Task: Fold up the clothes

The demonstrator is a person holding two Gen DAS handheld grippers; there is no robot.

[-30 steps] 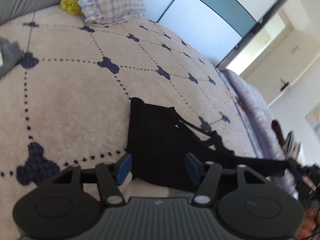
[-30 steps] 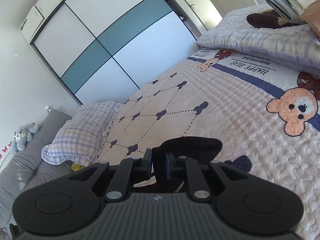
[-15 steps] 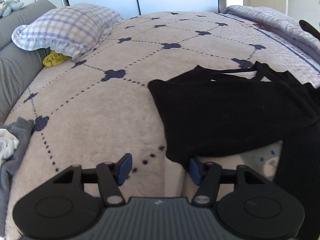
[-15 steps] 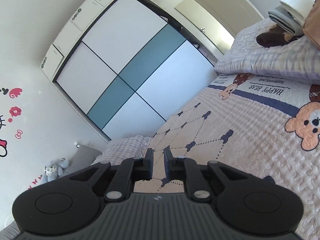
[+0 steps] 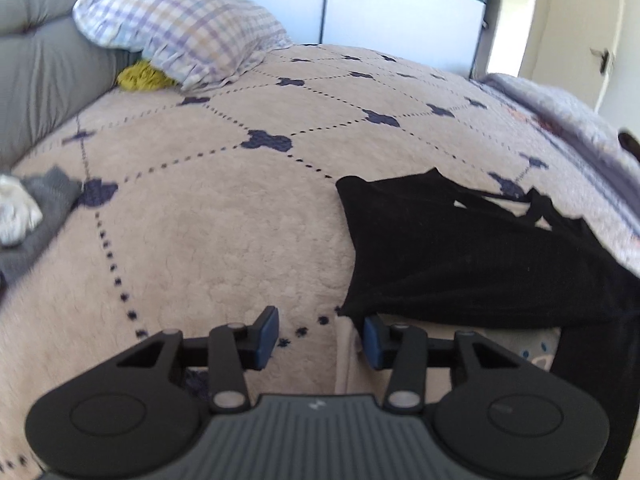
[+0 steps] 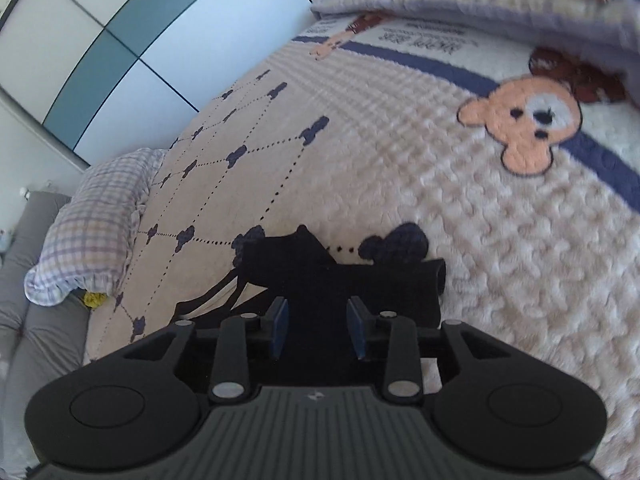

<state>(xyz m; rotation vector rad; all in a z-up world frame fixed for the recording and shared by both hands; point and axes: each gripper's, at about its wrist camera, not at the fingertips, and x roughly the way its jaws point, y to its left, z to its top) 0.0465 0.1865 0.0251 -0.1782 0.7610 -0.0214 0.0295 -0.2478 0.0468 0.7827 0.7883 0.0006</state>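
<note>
A black garment [image 5: 460,256] lies spread on the beige bedspread [image 5: 224,240], with thin straps at its far edge. My left gripper [image 5: 320,338] hovers low at the garment's near left corner; its jaws are closing, with only bedspread between the blue pads [image 5: 266,334]. In the right wrist view the same black garment [image 6: 352,280] lies crumpled just ahead of and under my right gripper [image 6: 318,330]. Its jaws are opening; black cloth shows in the gap, and the pads [image 6: 280,326] do not press on it.
A checked pillow [image 5: 188,28] and a yellow-green bundle [image 5: 140,76] lie against the grey headboard [image 5: 44,68]. Grey and white clothes [image 5: 24,216] sit at the left edge. A folded lilac quilt [image 6: 480,0] lies beyond the bear print [image 6: 528,120]. Wardrobe doors [image 6: 100,52] stand behind.
My right gripper, shut on the black cloth a second ago, has come down and its jaws have parted over the garment. The left gripper's gap has narrowed and it has sunk towards the bed.
</note>
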